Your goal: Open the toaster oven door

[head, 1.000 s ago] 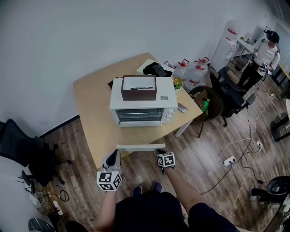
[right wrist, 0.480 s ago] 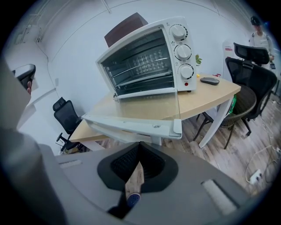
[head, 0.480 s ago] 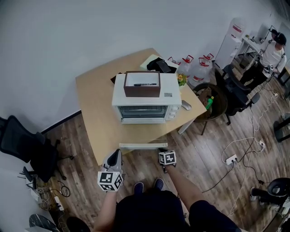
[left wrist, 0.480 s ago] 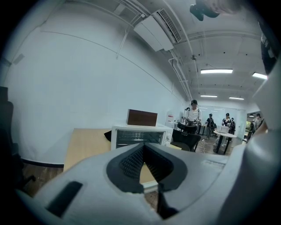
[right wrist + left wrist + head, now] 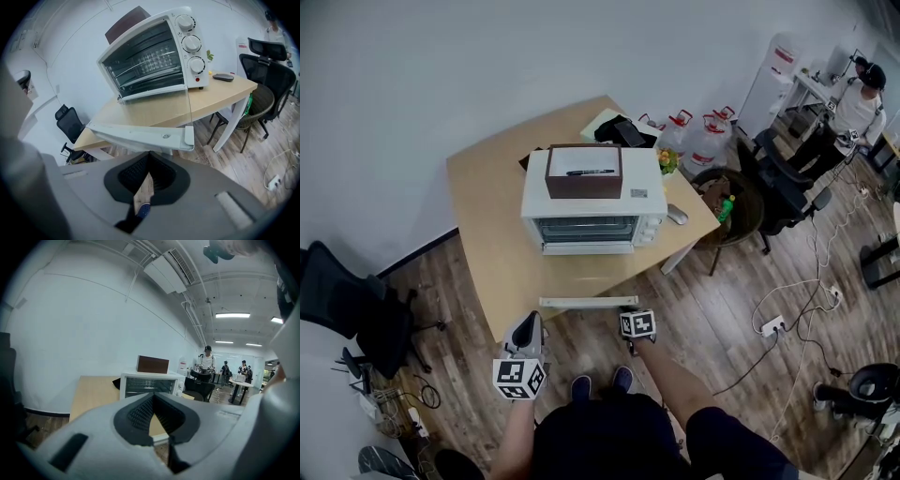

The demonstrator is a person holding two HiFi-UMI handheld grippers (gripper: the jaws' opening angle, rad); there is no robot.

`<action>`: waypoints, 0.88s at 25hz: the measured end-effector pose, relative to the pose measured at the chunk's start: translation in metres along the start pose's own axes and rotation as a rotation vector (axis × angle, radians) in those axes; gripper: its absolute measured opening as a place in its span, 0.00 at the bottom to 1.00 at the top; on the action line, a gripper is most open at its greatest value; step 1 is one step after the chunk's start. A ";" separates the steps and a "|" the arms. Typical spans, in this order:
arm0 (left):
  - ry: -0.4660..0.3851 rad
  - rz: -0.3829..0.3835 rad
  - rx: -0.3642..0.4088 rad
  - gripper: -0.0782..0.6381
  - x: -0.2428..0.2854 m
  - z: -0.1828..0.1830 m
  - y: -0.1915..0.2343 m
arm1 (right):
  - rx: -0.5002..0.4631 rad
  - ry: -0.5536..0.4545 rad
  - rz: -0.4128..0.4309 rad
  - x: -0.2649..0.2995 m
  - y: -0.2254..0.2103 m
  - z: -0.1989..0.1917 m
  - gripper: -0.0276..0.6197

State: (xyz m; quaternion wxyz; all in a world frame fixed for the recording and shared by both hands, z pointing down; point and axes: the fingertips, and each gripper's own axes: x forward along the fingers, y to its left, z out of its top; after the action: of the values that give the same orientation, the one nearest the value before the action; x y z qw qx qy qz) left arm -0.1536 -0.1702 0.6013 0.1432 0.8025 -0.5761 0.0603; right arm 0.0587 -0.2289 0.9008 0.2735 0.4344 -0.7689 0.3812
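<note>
The white toaster oven (image 5: 591, 211) stands on the tan table (image 5: 487, 216) with its glass door (image 5: 586, 230) closed. On its roof lies a brown box (image 5: 584, 172) with a pen. Both grippers hang in front of the table's near edge, well short of the oven. My left gripper (image 5: 532, 321) is shut and holds nothing; in its own view the oven (image 5: 150, 384) is straight ahead over the closed gripper (image 5: 153, 397). My right gripper (image 5: 630, 311) is shut and empty too, and its view shows the door (image 5: 143, 61), the knobs (image 5: 191, 43) and the gripper (image 5: 149, 154) just below the table.
A white rail (image 5: 581, 302) runs along the table's front edge, close above the right gripper. A mouse (image 5: 677, 215) lies right of the oven. Water jugs (image 5: 694, 131) and a wicker chair (image 5: 736, 211) stand to the right, a black chair (image 5: 356, 300) to the left. A power strip (image 5: 766, 326) lies on the floor.
The head view has shifted a little, so table and oven sit slightly up and left. Both grippers stay shut in front of the table edge. The oven door is still closed.
</note>
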 end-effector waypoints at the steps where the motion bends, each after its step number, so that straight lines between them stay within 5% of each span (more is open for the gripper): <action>1: 0.003 -0.002 -0.001 0.10 0.000 -0.001 -0.001 | 0.005 0.003 0.001 0.000 0.000 -0.001 0.05; 22: 0.016 -0.013 -0.007 0.10 0.000 -0.009 -0.010 | 0.057 0.030 0.059 -0.001 -0.002 -0.018 0.05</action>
State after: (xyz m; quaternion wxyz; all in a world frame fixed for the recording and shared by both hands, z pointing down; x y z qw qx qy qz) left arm -0.1434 -0.1649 0.6084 0.1511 0.8052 -0.5699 0.0635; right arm 0.0624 -0.2140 0.9109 0.2611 0.4133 -0.7660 0.4175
